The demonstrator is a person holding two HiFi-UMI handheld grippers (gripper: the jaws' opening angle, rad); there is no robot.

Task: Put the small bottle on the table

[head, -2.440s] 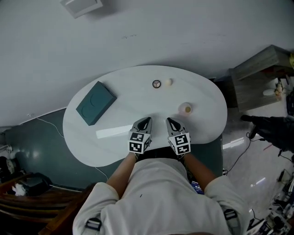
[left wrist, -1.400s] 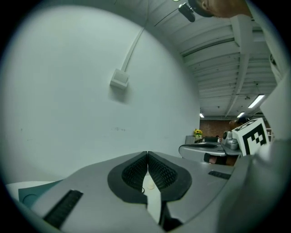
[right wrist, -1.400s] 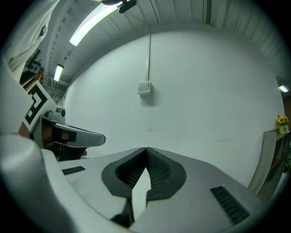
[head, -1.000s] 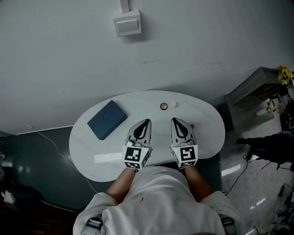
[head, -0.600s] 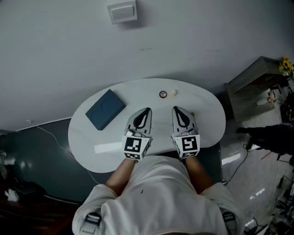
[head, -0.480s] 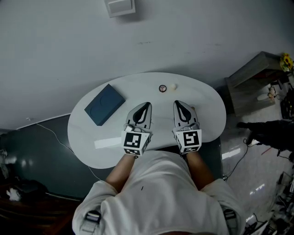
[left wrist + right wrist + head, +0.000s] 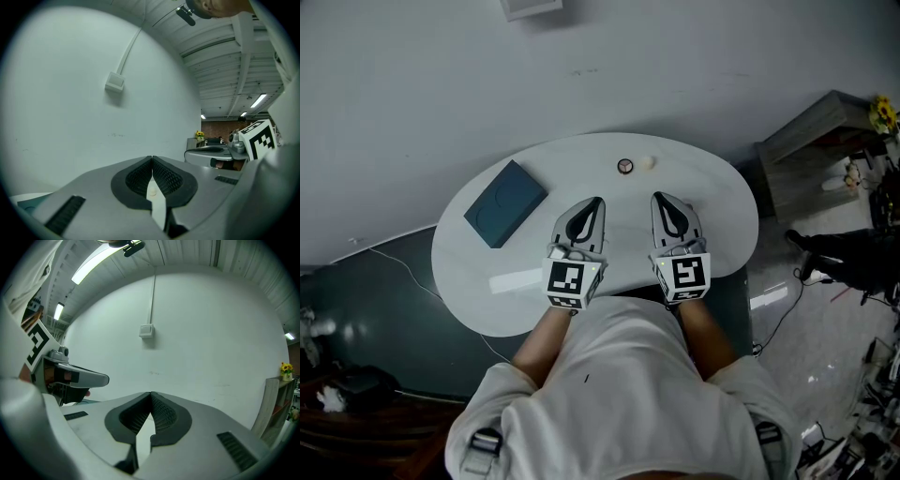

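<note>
In the head view a white oval table (image 7: 469,272) lies below me. Both grippers hover side by side over its near half. My left gripper (image 7: 595,201) has its jaws shut with nothing in them, as the left gripper view (image 7: 152,158) shows too. My right gripper (image 7: 662,197) is also shut and empty, its tips meeting (image 7: 150,393). Near the table's far edge lie a small cream object (image 7: 647,162) and a dark-rimmed round object (image 7: 624,166). No small bottle shows clearly; the spot beside the right gripper is covered by it.
A teal flat box (image 7: 505,202) lies on the table's left part, with a pale strip (image 7: 516,279) in front of it. A wooden shelf unit (image 7: 811,150) stands to the right of the table. The grey wall behind carries a small white box (image 7: 146,330).
Both grippers stay side by side and shut; only the head view has shifted. A cream thing that stood beside the right gripper earlier is now hidden behind it.
</note>
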